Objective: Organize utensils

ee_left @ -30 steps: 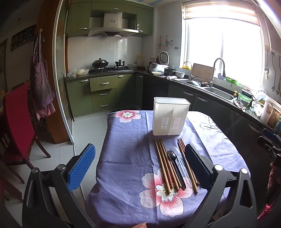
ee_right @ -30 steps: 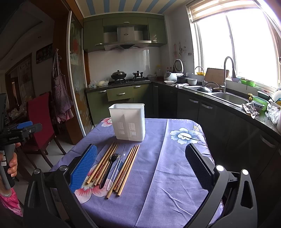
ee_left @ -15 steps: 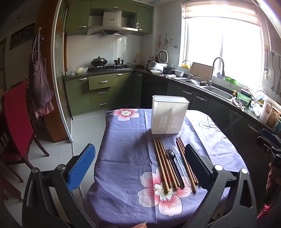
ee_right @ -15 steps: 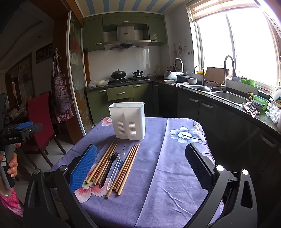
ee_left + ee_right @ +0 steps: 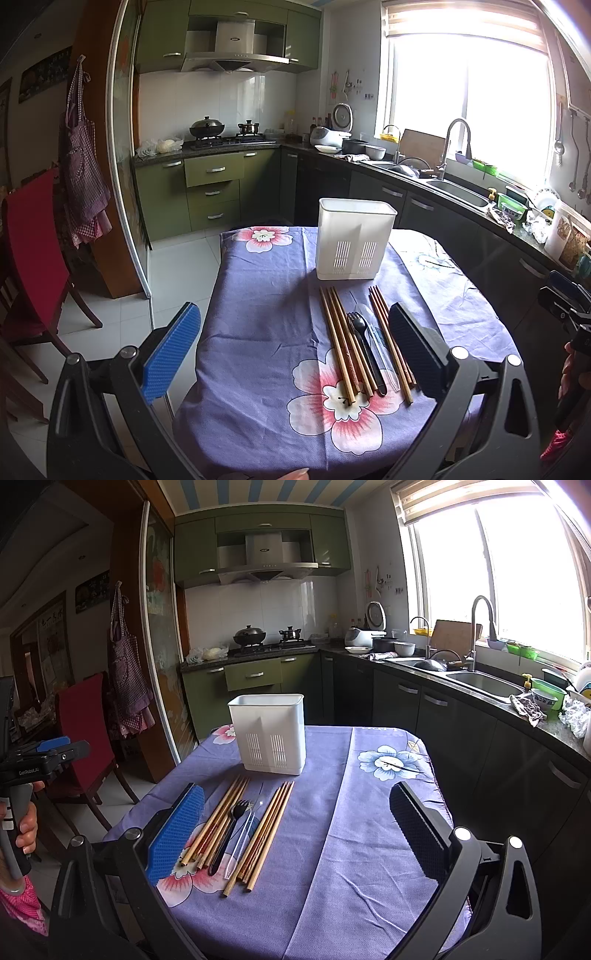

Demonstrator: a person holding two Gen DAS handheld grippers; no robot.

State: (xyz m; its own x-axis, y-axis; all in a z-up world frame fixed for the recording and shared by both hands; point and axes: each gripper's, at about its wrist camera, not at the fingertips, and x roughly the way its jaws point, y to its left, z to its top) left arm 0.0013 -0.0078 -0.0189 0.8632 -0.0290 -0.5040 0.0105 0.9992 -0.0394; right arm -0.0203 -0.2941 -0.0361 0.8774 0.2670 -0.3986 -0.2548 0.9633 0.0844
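Both grippers wide open, empty, held above the near table edge: left gripper (image 5: 291, 347), right gripper (image 5: 295, 829). Caddy (image 5: 354, 239) upright on the purple cloth (image 5: 266, 295). Just in front of caddy, side by side: chopsticks (image 5: 341, 341), black fork (image 5: 364, 341), clear utensil (image 5: 245, 834), more chopsticks (image 5: 267, 829).

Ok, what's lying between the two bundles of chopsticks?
A black fork and a clear plastic utensil, side by side between the left chopsticks and right chopsticks. Both wrist views show it.
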